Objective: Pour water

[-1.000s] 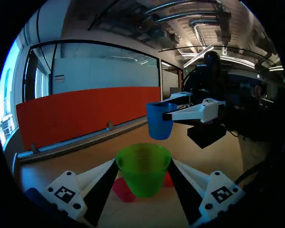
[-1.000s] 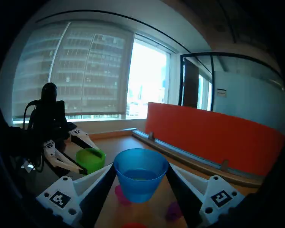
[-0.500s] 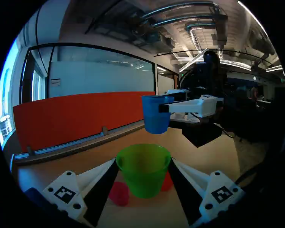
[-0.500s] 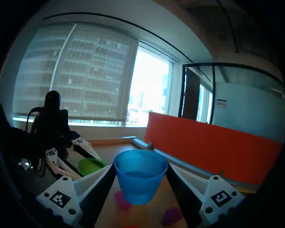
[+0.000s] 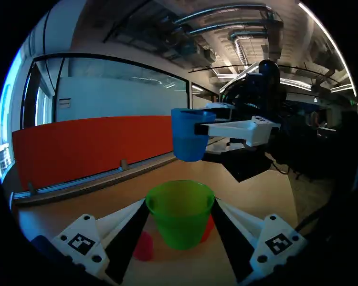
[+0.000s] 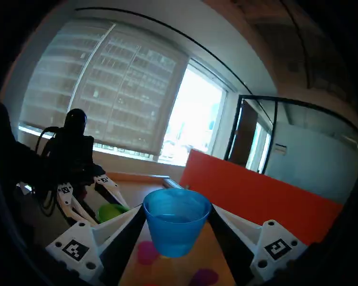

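My left gripper (image 5: pixel 180 219) is shut on a green cup (image 5: pixel 180 212), held upright above the wooden table (image 5: pixel 255 188). My right gripper (image 6: pixel 177 229) is shut on a blue cup (image 6: pixel 177 226) with water in it. In the left gripper view the blue cup (image 5: pixel 188 134) hangs higher than the green one and beyond it, tilted slightly, with the right gripper (image 5: pixel 205 128) clamped on it from the right. In the right gripper view the green cup (image 6: pixel 110 211) sits low at the left between the left gripper's fingers (image 6: pixel 69 205).
A red partition (image 5: pixel 88 143) with a rail along its foot runs behind the table. Small pink and red cups (image 5: pixel 143 246) stand on the tabletop under the green cup. Large windows (image 6: pixel 131 109) fill the wall behind the left gripper.
The right gripper has lifted the blue cup higher and brought it closer over the green cup. The green cup stays held in place.
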### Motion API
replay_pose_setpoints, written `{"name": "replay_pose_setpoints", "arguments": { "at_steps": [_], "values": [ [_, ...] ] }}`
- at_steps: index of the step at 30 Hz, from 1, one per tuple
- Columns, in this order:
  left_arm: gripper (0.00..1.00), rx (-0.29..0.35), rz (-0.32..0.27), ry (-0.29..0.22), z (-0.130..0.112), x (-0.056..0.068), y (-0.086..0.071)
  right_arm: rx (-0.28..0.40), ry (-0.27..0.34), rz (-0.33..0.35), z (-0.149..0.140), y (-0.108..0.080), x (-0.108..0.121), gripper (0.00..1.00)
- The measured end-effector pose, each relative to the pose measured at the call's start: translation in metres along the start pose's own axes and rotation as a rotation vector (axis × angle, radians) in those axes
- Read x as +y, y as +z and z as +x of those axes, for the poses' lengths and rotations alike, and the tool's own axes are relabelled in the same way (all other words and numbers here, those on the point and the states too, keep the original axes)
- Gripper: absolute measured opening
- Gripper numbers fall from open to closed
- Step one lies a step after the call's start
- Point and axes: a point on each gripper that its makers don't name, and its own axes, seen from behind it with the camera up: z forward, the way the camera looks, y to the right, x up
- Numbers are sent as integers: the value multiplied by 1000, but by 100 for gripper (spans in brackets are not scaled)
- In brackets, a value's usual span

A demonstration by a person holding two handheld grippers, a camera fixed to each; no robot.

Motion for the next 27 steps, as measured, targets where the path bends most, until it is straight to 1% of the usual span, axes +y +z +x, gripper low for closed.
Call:
{"name": "replay_pose_setpoints", "arguments": {
  "at_steps": [5, 9, 14, 27],
  "values": [
    [88, 8, -18, 7, 0, 7, 3, 11, -70, -1, 7, -2, -2, 93],
    [88, 10, -23, 16, 0, 10, 5, 13, -114, 1, 10, -2, -3, 93],
    [88, 13, -36, 16, 0, 15, 7, 18, -175, -2, 14, -1, -4, 93],
    [88, 19, -67, 25, 2, 25, 6, 37, -344, -15, 23, 0, -5, 93]
  ]
}}
